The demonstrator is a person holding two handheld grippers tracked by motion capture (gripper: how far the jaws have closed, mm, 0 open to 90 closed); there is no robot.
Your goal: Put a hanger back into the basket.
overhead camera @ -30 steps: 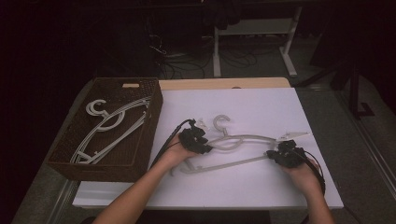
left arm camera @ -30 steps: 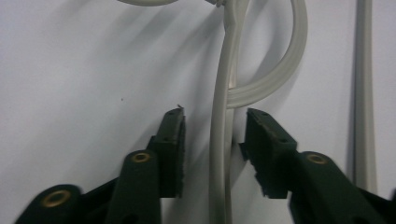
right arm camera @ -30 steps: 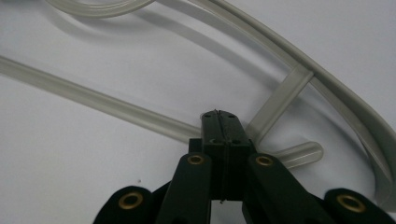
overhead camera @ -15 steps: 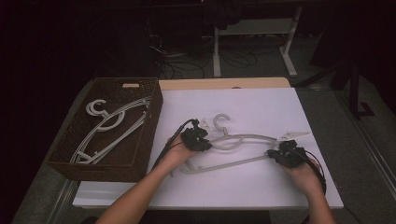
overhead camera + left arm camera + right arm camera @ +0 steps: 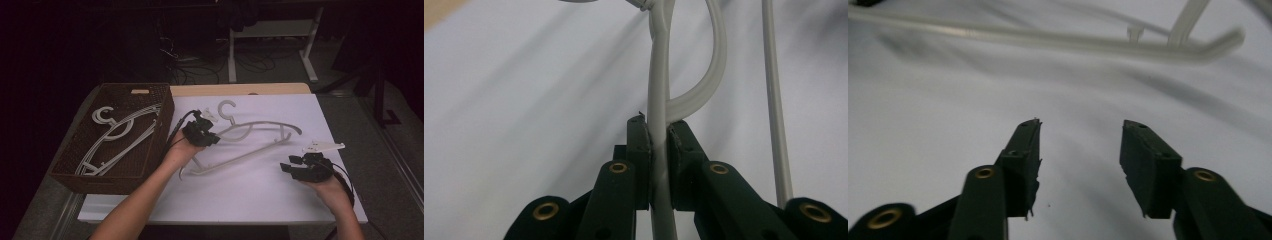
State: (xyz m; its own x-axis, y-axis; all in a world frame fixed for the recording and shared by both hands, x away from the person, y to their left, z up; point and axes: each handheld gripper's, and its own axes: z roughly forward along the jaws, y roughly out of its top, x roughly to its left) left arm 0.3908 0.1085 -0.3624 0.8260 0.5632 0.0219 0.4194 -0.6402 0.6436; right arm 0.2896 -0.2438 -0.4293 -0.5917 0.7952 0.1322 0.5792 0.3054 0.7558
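Since the frame a second before, the right gripper (image 5: 295,166) had let go of the white plastic hanger (image 5: 260,135) and drawn back toward 5 o'clock on the table (image 5: 260,200), while the hanger's free end had swung out toward 2 o'clock. The left gripper (image 5: 207,132) had kept its hold near the hanger's neck.

In the left gripper view, the left gripper (image 5: 659,132) was closed tight on a pale bar of the hanger (image 5: 659,90), the bar running straight up between the two jaws, with a curved branch arching off beside it. In the right gripper view, the right gripper (image 5: 1080,135) stood wide open with nothing between its jaws, hovering over the white table top (image 5: 948,100); the hanger (image 5: 1048,40) lay blurred across the top of that view, well apart from the jaws.

From above, the hanger lay at the table's centre, its hook (image 5: 226,106) pointing to 12 o'clock. At 9 o'clock sat a dark wicker basket (image 5: 75,175) holding more white hangers (image 5: 117,135). The right hand (image 5: 332,187) rested near the table's 5 o'clock edge.
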